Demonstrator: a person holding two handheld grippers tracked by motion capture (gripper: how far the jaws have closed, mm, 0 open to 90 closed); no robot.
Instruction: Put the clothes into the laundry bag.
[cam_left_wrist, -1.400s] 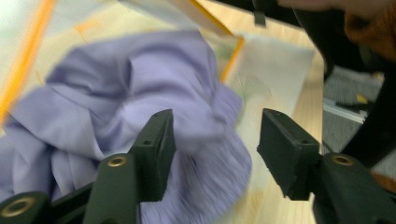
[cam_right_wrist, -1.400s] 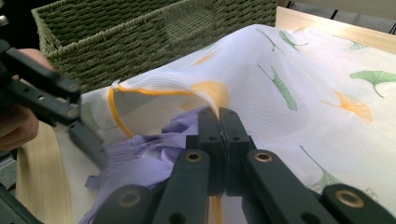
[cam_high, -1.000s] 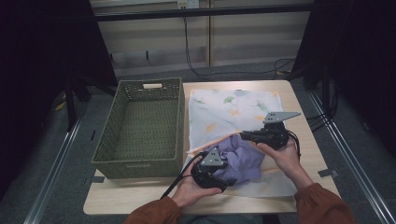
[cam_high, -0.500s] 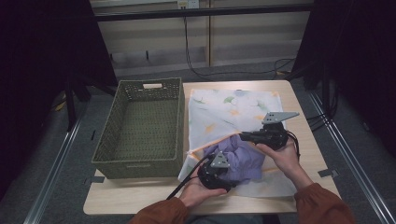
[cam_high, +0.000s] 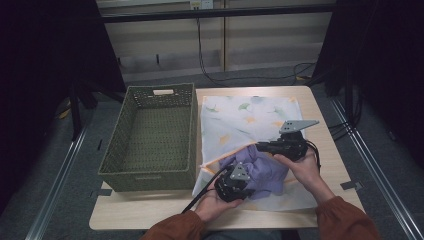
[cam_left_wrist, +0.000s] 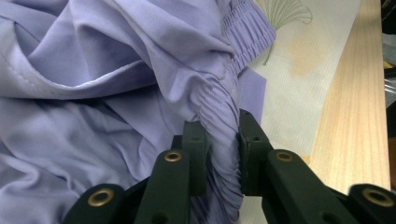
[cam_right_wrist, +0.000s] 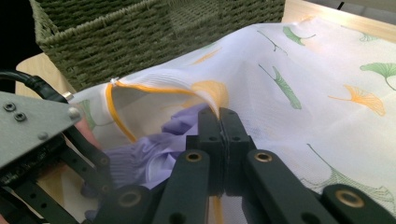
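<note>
A white mesh bag (cam_high: 250, 117) printed with green and orange leaves lies flat on the table. A crumpled purple garment (cam_high: 267, 170) sits at its orange-trimmed mouth, partly inside. My right gripper (cam_high: 260, 146) is shut on the bag's upper edge (cam_right_wrist: 205, 95) and holds the mouth lifted open. My left gripper (cam_high: 244, 172) has just been closing. In the left gripper view its pads (cam_left_wrist: 196, 154) now pinch the garment's gathered elastic band (cam_left_wrist: 224, 140). The purple cloth (cam_right_wrist: 154, 149) shows under the raised edge in the right gripper view.
A green woven basket (cam_high: 150, 172) stands empty on the table's left half, right beside the bag. Bare wood (cam_high: 150, 212) shows along the near edge and to the bag's right (cam_left_wrist: 355, 116). Dark stands and cables ring the table.
My left gripper has shifted a little to the right, to the garment, and its jaws have closed on the elastic band. The right gripper and the lifted bag edge have kept still.
</note>
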